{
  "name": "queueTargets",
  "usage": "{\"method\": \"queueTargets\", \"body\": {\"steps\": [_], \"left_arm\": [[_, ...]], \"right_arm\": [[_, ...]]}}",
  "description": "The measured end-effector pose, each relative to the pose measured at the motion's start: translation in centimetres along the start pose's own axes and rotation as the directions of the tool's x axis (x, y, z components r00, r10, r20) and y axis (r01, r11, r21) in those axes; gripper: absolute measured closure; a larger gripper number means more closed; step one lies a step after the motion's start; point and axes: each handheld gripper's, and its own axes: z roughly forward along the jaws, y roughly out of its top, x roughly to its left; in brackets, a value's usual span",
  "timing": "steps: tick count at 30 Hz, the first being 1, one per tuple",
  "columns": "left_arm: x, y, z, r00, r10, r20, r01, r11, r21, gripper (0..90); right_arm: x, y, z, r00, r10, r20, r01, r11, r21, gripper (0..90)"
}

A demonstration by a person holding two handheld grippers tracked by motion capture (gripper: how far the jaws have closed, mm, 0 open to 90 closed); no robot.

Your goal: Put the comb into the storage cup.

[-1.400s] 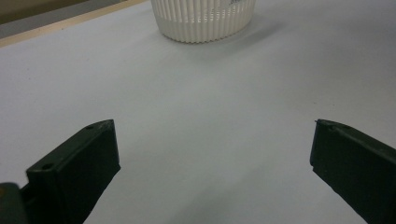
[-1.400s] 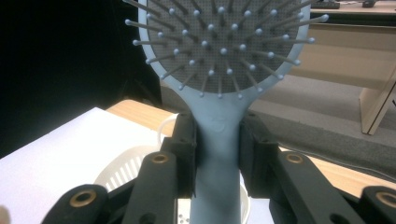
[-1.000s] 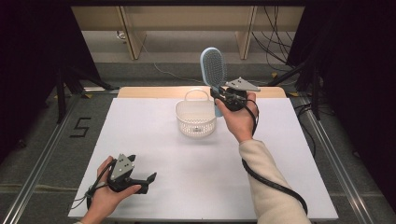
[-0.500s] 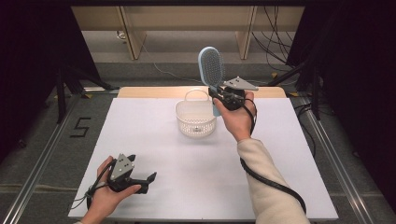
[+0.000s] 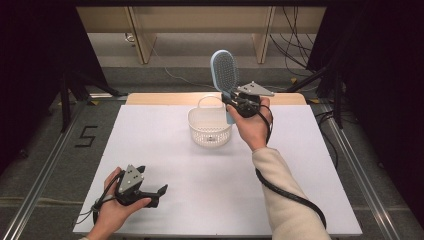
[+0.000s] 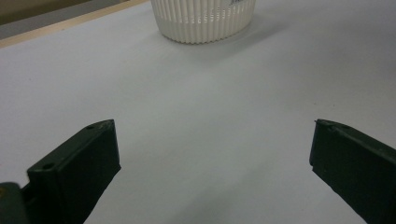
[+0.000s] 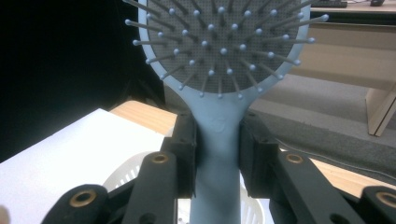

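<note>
Hairbrush point(image 7: 219, 140) handle clamped in right gripper point(image 7: 217, 158) jaws; left gripper point(image 6: 210, 154) jaws apart, empty.

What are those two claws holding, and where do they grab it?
The right gripper clamps the light blue hairbrush by its handle, bristled head up. The left gripper is open and holds nothing.

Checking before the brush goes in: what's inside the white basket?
In the high view, the white basket holds one small dark spot on its floor. The hairbrush handle and right gripper cover its right rim.
</note>
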Motion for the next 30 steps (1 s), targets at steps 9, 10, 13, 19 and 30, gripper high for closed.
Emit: {"method": "queueTargets", "body": {"steps": [9, 10, 13, 19, 30], "left_arm": [[-0.01, 0.01, 0.01, 1.0000, 0.001, 0.002, -0.001, 1.0000, -0.001, 1.0], [-0.01, 0.01, 0.00, 1.0000, 0.001, 0.002, -0.001, 1.0000, 0.000, 1.1], [-0.02, 0.01, 0.01, 1.0000, 0.001, 0.002, -0.001, 1.0000, -0.001, 1.0], [-0.01, 0.01, 0.01, 1.0000, 0.000, 0.003, 0.000, 1.0000, -0.002, 1.1], [-0.04, 0.02, 0.01, 1.0000, -0.003, 0.003, 0.003, 1.0000, -0.002, 1.1]], "right_arm": [[0.21, 0.11, 0.22, 1.0000, 0.000, -0.001, 0.000, 1.000, 0.002, 70.3], [0.22, 0.13, 0.24, 1.0000, -0.001, -0.003, 0.001, 1.000, 0.000, 70.3], [0.26, 0.16, 0.30, 1.0000, -0.002, -0.004, 0.002, 1.000, -0.002, 70.3], [0.27, 0.12, 0.47, 1.0000, 0.000, -0.002, 0.000, 1.000, 0.000, 70.3], [0.45, 0.13, 0.71, 1.0000, 0.000, -0.003, 0.000, 1.000, -0.002, 70.3]]}}
